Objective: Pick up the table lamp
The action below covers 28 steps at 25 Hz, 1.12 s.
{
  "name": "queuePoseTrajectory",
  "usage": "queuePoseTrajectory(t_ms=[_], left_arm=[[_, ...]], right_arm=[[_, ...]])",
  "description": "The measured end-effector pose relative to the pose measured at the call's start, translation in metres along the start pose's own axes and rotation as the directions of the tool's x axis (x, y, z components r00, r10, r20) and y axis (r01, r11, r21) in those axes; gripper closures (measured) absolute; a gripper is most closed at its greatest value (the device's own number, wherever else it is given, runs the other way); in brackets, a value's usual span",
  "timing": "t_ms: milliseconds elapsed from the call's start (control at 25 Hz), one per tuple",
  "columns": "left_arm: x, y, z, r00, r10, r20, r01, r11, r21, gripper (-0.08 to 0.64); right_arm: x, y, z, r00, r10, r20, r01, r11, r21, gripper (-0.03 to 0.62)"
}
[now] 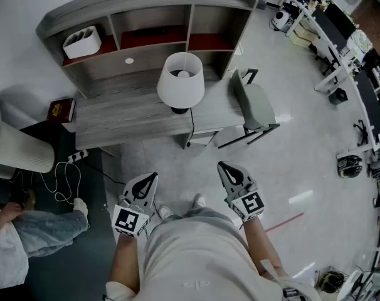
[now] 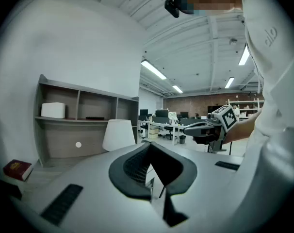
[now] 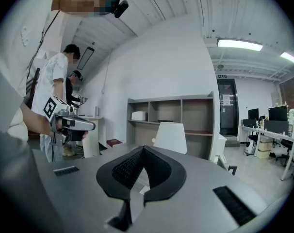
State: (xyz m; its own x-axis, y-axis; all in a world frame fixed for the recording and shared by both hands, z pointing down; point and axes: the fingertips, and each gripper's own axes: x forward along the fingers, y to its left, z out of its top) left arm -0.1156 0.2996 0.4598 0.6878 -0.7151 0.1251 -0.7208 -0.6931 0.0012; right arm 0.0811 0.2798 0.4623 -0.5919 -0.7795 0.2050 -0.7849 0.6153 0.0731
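Observation:
The table lamp (image 1: 180,80) has a white shade and a dark base, and it stands on the grey desk (image 1: 127,121) in front of the shelf unit. Both grippers are held low and close to my body, well short of the desk. My left gripper (image 1: 153,176) is shut with nothing in it, and my right gripper (image 1: 222,165) is likewise shut and empty. In the left gripper view the lamp (image 2: 119,135) shows beyond the closed gripper (image 2: 149,145), with the right gripper (image 2: 205,128) off to the side. The right gripper view has the lamp (image 3: 170,137) ahead of the closed gripper (image 3: 143,149).
The shelf unit (image 1: 146,17) holds a white box (image 1: 82,41). A red book (image 1: 61,110) lies on the desk's left end. A grey chair (image 1: 253,105) stands right of the desk. A person (image 1: 27,231) sits at lower left beside cables (image 1: 64,177). Office desks (image 1: 340,36) line the right.

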Motion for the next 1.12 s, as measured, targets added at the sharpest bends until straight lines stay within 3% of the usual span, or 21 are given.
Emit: queuePoseTrajectory(t_ms=[160, 320, 560, 880, 1120], left_arm=[[0.016, -0.01, -0.001, 1.0, 0.025, 0.009, -0.025, 1.0, -0.002, 0.546], [0.041, -0.022, 0.003, 0.998, 0.057, -0.033, -0.057, 0.998, -0.002, 0.546], [0.082, -0.028, 0.013, 0.994, 0.107, 0.028, -0.108, 0.993, 0.048, 0.546], [0.126, -0.042, 0.011, 0.987, 0.158, -0.035, -0.155, 0.985, 0.074, 0.545], [0.138, -0.035, 0.002, 0.978, 0.193, -0.073, -0.189, 0.98, 0.054, 0.545]], right_arm=[[-0.009, -0.005, 0.001, 1.0, 0.027, -0.009, -0.027, 1.0, -0.006, 0.563], [-0.016, -0.022, -0.002, 0.999, 0.037, -0.01, -0.037, 0.999, -0.032, 0.563], [-0.029, -0.07, 0.008, 0.995, 0.042, 0.086, -0.048, 0.996, 0.069, 0.563], [-0.045, -0.121, -0.001, 0.991, 0.07, 0.118, -0.079, 0.994, 0.075, 0.563], [-0.036, -0.143, -0.004, 0.989, 0.088, 0.123, -0.098, 0.992, 0.078, 0.563]])
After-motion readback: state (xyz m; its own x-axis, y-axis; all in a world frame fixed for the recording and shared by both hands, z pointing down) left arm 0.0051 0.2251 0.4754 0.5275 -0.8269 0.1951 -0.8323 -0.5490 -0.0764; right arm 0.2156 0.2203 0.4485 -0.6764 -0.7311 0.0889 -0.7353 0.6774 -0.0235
